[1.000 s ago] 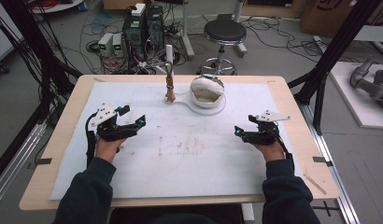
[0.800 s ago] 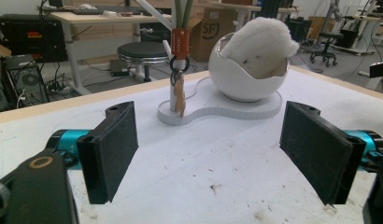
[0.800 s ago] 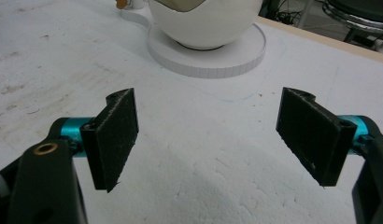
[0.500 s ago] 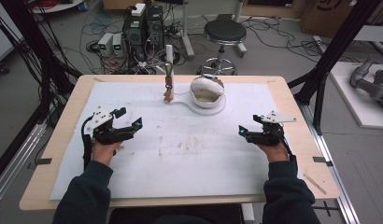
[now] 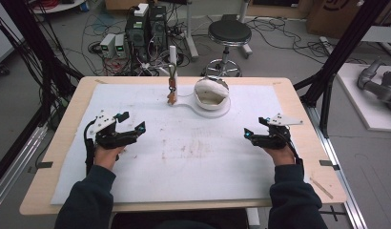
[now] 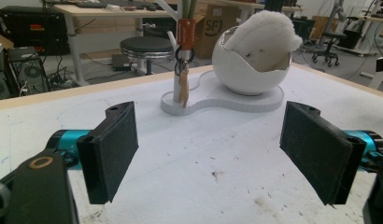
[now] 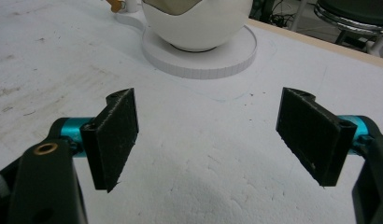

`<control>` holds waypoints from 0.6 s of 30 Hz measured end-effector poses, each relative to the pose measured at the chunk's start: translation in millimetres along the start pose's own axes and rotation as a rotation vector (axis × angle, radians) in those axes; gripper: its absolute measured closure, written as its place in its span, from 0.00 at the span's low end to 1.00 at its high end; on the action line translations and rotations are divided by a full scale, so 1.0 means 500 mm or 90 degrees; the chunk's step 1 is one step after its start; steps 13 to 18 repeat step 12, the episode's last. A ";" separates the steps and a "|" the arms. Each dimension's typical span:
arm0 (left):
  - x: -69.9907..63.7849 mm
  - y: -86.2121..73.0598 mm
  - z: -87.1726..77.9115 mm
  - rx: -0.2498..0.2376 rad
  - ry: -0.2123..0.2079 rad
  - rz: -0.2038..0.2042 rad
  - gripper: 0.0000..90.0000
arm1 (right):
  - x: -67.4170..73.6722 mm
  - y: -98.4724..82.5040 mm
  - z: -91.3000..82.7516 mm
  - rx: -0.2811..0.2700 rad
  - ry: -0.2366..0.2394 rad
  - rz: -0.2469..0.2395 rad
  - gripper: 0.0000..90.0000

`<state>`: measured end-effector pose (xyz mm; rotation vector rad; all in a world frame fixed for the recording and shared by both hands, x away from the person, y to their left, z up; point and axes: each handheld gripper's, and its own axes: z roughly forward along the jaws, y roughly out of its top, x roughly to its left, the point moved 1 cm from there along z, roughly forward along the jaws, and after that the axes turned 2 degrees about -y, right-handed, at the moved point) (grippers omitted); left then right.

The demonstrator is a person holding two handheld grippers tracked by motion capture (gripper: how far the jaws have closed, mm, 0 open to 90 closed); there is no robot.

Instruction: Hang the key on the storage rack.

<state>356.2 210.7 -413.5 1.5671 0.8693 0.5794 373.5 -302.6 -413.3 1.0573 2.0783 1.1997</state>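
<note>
Left claw (image 5: 132,122) slid left; right claw (image 5: 254,127) held, both agape.

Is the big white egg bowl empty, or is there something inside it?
Not empty. The white egg-shaped bowl holds a fluffy white pad that sticks up past its rim in the left gripper view.

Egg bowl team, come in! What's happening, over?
Left tool open, empty. Right tool open, empty. Egg bowl on its white base, fluffy thing inside, untouched. Path looks clear.
</note>
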 end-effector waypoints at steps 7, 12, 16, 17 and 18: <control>0.003 0.000 0.000 0.000 0.004 -0.005 0.21 | -0.002 -0.001 -0.002 -0.002 -0.001 0.000 0.24; 0.004 0.000 0.001 -0.001 0.004 -0.009 0.21 | -0.003 -0.001 -0.002 -0.002 0.000 0.005 0.24; 0.004 0.000 0.001 -0.001 0.004 -0.009 0.21 | -0.003 -0.001 -0.002 -0.002 0.000 0.005 0.24; 0.004 0.000 0.001 -0.001 0.004 -0.009 0.21 | -0.003 -0.001 -0.002 -0.002 0.000 0.005 0.24; 0.004 0.000 0.001 -0.001 0.004 -0.009 0.21 | -0.003 -0.001 -0.002 -0.002 0.000 0.005 0.24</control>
